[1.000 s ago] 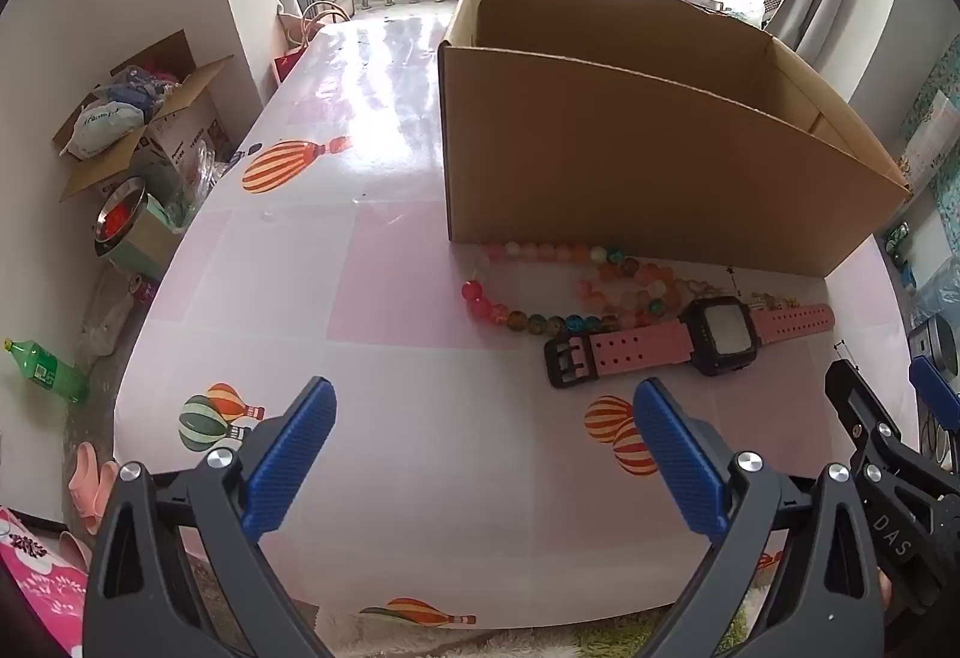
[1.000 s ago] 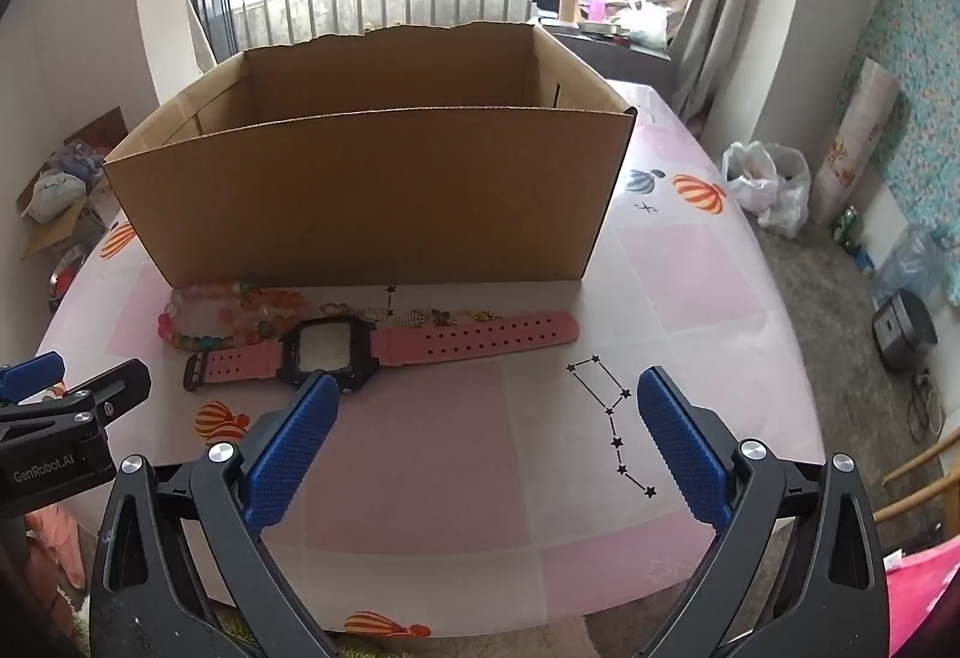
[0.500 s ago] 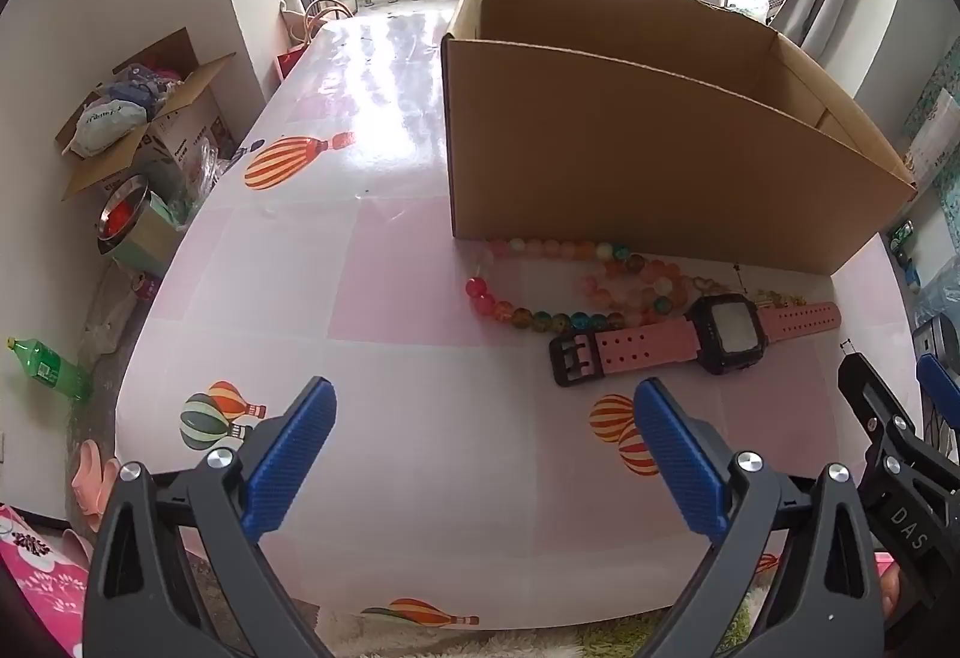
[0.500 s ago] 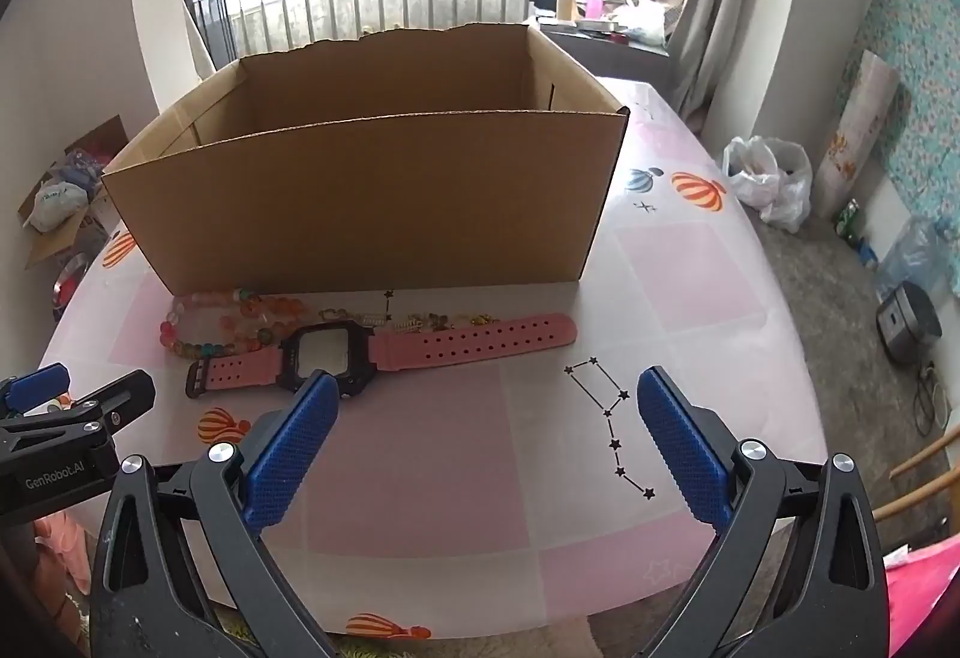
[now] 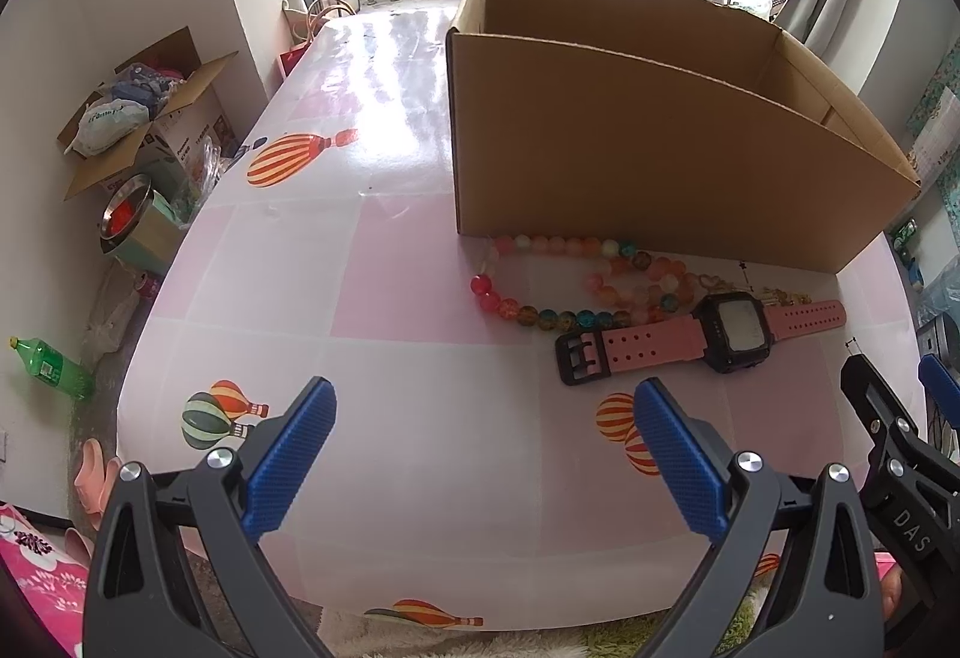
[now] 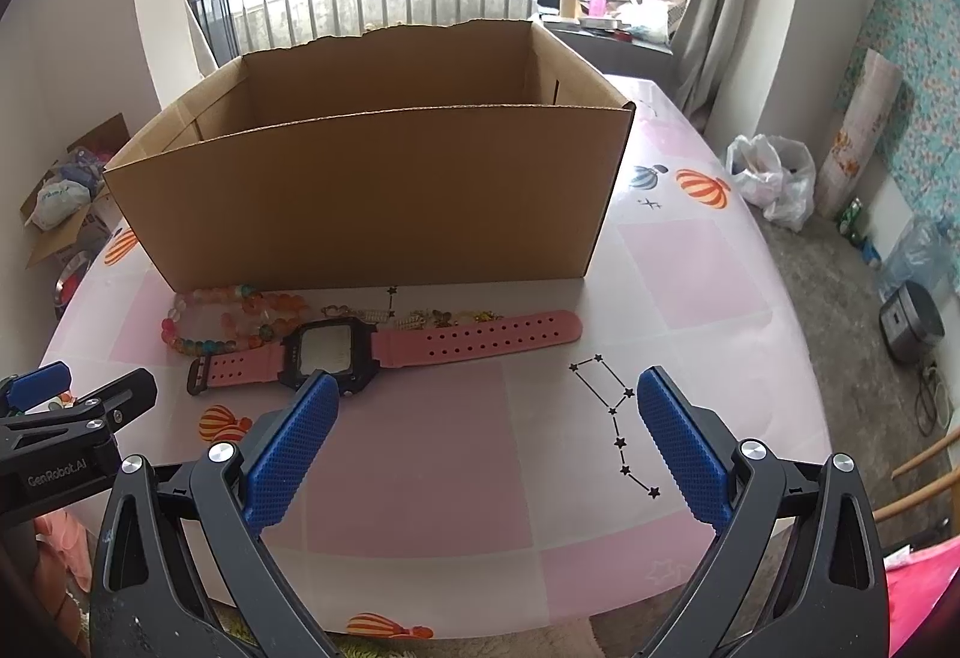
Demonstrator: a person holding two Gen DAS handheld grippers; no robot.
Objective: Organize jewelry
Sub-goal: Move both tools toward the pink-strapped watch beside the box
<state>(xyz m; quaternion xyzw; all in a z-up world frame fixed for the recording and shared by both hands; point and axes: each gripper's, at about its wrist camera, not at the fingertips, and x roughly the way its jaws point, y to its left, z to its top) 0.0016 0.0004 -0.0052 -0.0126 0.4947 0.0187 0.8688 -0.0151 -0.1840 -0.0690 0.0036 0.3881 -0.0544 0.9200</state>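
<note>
Evidently laid out before the cardboard box (image 6: 372, 196) for sorting: pink watch (image 6: 384, 349), bead necklace (image 5: 558, 286), with left gripper (image 5: 480, 454) and right gripper (image 6: 483, 436) both spread wide, empty.

The cardboard box (image 6: 384, 190) is plain matt brown paperboard with a torn, ragged rear rim; it stands on a table (image 5: 384, 298) covered in a glossy, smooth printed sheet that mirrors the window light beside the box. In front of the box lie a bead bracelet (image 5: 558, 286) of shiny translucent beads and a watch (image 6: 384, 346) with a matt pink perforated rubbery strap and black plastic case. The left gripper (image 5: 480, 454) and right gripper (image 6: 480, 442) have matt black plastic arms, bright metal rivets and blue pads (image 6: 288, 436) with a fine knurled texture.
</note>
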